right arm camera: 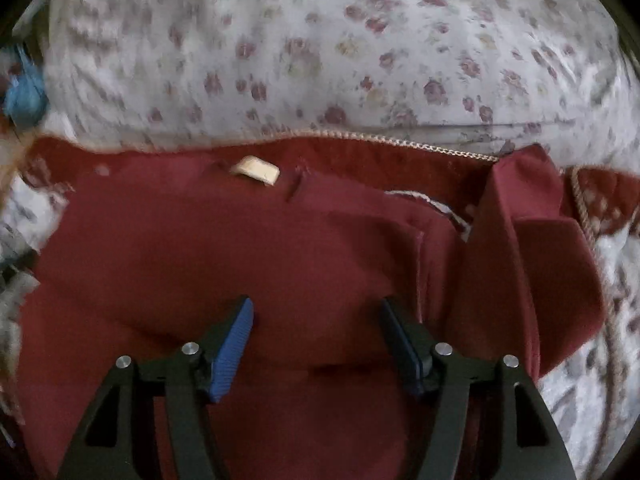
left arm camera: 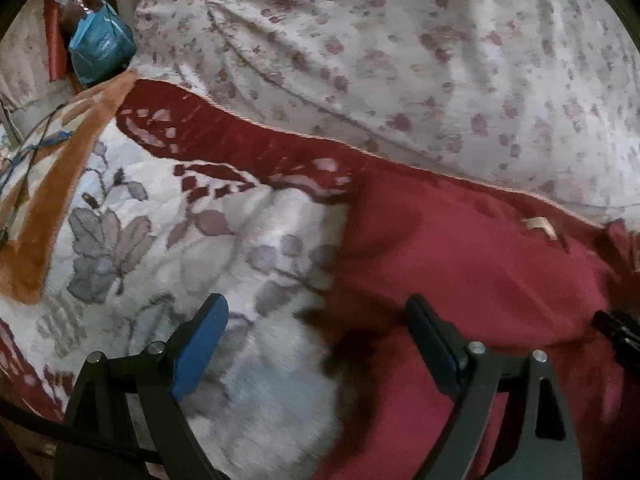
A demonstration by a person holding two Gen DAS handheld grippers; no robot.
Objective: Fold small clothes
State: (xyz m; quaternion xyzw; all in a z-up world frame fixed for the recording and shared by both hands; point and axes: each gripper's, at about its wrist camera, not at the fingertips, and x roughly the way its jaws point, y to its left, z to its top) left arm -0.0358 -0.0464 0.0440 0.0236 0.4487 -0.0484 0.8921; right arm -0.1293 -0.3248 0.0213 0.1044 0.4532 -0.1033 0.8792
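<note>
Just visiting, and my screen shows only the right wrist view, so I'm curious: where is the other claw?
Observer: The left claw hangs open over the left edge of the red garment, with one finger above the flowered blanket.
Visitor: What's that blue blur at my left edge?
Observer: A blue packet, lying beside the rose-print bedding.
Visitor: Anything else over there?
Observer: The blanket has a broad orange band on its left side.
</note>
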